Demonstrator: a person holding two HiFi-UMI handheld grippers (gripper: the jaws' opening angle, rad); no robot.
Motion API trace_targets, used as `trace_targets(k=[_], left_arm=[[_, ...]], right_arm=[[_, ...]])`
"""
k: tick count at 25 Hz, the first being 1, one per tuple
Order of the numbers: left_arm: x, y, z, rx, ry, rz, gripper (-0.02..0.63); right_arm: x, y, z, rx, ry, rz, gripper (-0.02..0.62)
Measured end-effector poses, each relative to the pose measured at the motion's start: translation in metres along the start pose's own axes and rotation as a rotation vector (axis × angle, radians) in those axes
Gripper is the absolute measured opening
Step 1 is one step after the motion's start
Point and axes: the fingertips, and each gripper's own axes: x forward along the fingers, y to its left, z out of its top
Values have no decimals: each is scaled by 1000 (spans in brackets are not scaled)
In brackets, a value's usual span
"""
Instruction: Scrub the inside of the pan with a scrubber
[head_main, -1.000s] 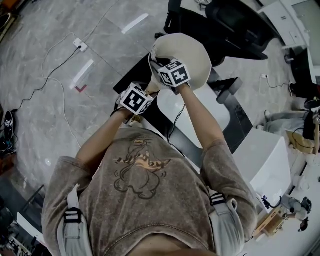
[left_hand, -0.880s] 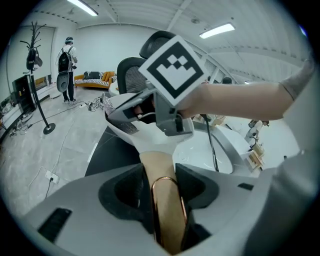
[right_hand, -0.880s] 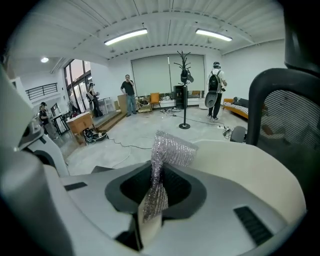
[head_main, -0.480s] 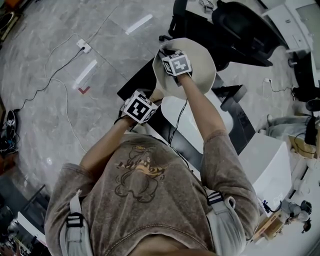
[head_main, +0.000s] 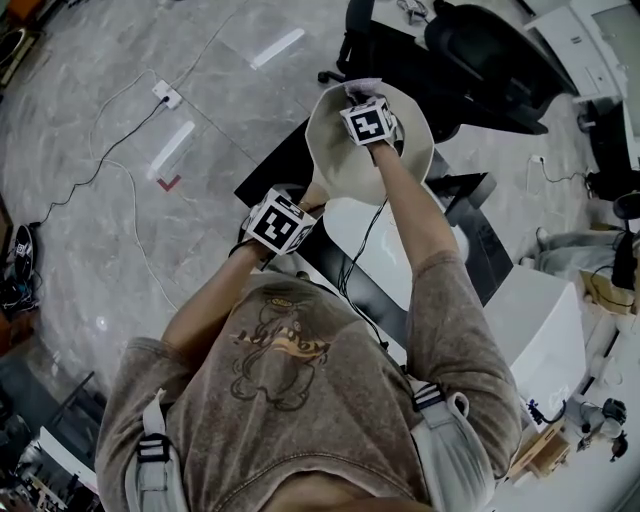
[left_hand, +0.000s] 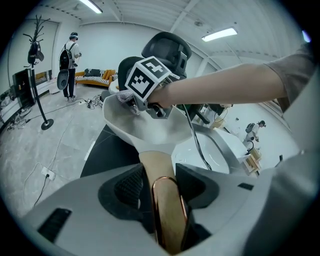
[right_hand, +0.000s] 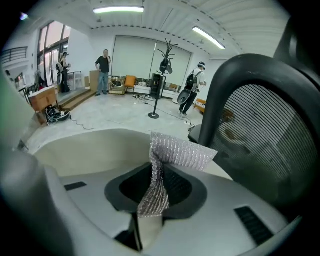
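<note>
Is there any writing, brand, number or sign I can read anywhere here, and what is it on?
No readable text anywhere.
White cubes with black square patterns: patterns only, no letters or digits.
Dark cartoon print on the grey-brown T-shirt: any lettering in it is too blurred to read.

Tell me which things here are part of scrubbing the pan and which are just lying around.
In the job: pan, held by its wooden handle in the left gripper; silvery mesh scrubber, pinched in the right gripper over the pan.
Just about: black office chair; power strip and cable on the floor; coat stand at the back of the room.
</note>
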Motion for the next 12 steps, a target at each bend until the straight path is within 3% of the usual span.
trace_targets(k=[5, 12], left_arm=[[0, 0, 0, -9, 0, 2, 212], [-1, 1, -1, -25, -1, 4, 212]], right_arm=[[-1, 0, 1, -176, -2, -11, 87], [-10, -30, -26, -261, 104, -67, 87]])
